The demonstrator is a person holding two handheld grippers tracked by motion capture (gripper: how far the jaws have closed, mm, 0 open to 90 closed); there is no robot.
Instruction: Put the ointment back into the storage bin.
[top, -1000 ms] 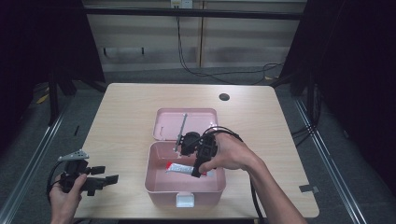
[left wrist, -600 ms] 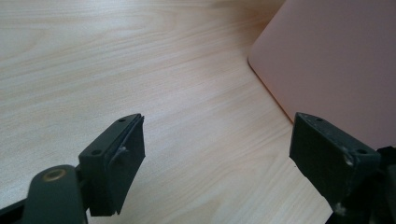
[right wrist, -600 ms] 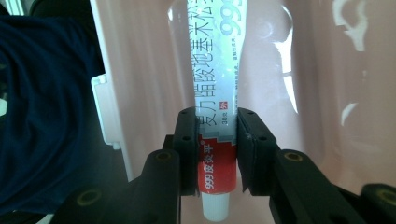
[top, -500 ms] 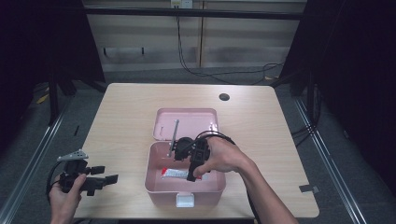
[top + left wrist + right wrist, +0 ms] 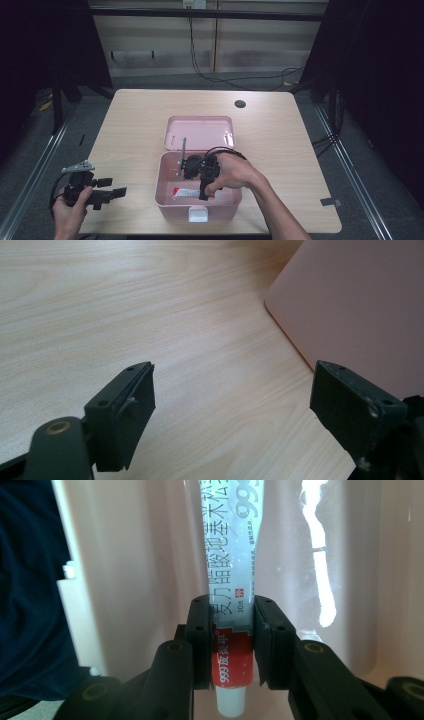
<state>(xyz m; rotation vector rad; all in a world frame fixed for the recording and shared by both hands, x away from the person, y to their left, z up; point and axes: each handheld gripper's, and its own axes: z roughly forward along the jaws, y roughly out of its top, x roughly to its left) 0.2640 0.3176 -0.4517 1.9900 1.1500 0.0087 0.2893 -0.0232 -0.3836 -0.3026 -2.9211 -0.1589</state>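
A pink box (image 5: pixel 167 197) stands open in the middle of the table, its lid (image 5: pixel 200 131) lying flat behind it. My right gripper (image 5: pixel 205 193) reaches down into the box and is shut on a white ointment tube (image 5: pixel 187 192) with a red end. In the right gripper view the jaws of this gripper (image 5: pixel 232 606) squeeze the tube (image 5: pixel 230 545) just above its red band and white cap, with the pink wall (image 5: pixel 150 555) behind. My left gripper (image 5: pixel 114 186) hovers open and empty at the table's front left. In the left gripper view its jaws (image 5: pixel 232 385) frame bare wood beside the box (image 5: pixel 360 305).
A white latch (image 5: pixel 198 215) sits on the box's front wall. A round cable hole (image 5: pixel 240 104) lies in the table's far right part. The table's front edge (image 5: pixel 125 232) runs just under the left hand. A small grey tab (image 5: pixel 327 202) lies near the right edge.
My right gripper has shifted a little left and toward the front inside the box, carrying the tube with it. The left gripper has stayed where it was.
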